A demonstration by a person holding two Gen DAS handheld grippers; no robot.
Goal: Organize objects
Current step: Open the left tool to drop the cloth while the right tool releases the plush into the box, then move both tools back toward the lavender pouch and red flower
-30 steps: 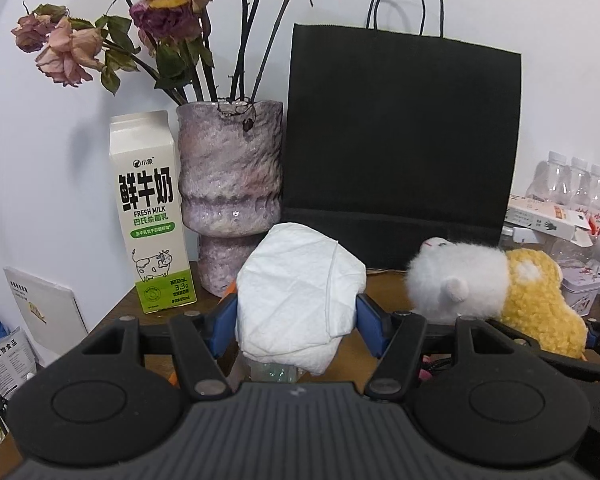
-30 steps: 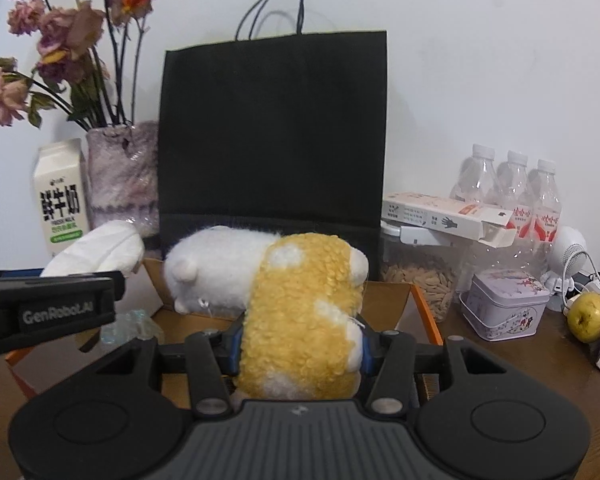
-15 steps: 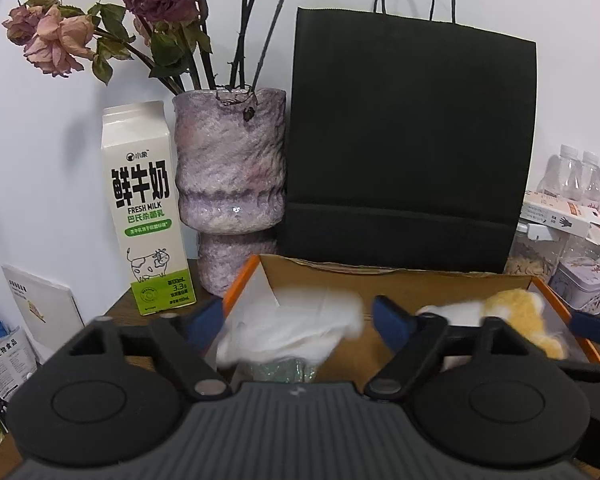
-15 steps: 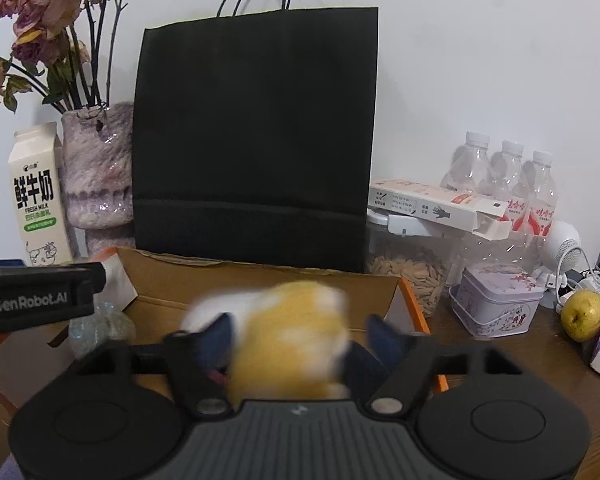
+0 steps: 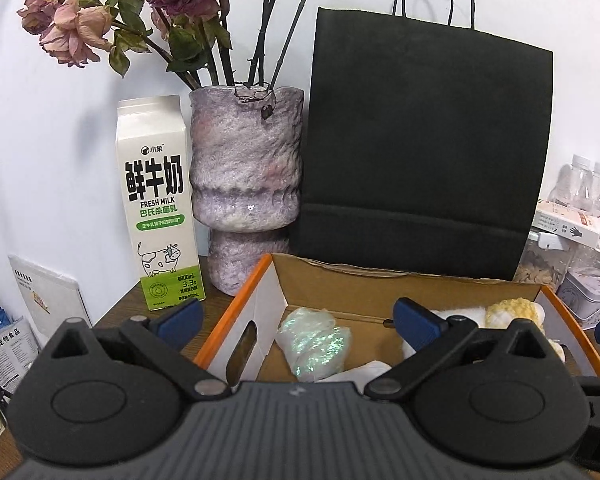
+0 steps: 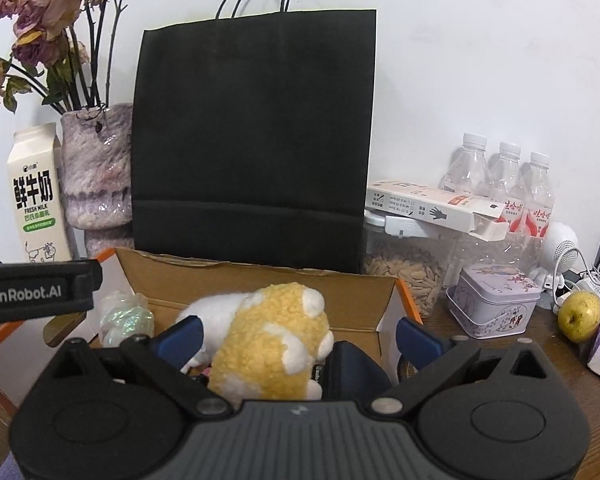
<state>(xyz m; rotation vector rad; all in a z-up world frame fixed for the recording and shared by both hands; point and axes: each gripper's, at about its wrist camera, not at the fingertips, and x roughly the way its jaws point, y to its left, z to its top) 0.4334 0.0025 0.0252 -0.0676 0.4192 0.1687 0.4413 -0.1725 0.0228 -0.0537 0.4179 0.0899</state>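
An open cardboard box (image 5: 380,286) with orange edges sits on the desk in front of me. My left gripper (image 5: 296,320) is open and empty above its left end. Below it lie a white cloth (image 5: 364,372) and a shiny plastic bundle (image 5: 314,346). My right gripper (image 6: 296,336) is open above the right half of the box (image 6: 260,280). The yellow and white plush toy (image 6: 268,344) lies in the box between the spread fingers, apart from them. The plush also shows in the left wrist view (image 5: 512,312). The left gripper's body (image 6: 36,292) crosses the right wrist view.
A black paper bag (image 5: 424,152) stands right behind the box. A milk carton (image 5: 158,208) and a purple vase (image 5: 246,184) with dried roses stand at the back left. A seed jar (image 6: 404,276), a tin (image 6: 492,300), bottles (image 6: 508,184) and a pear (image 6: 580,316) are on the right.
Both grippers opened. The white cloth dropped from the left gripper into the box, and the plush toy dropped from the right gripper into the box.
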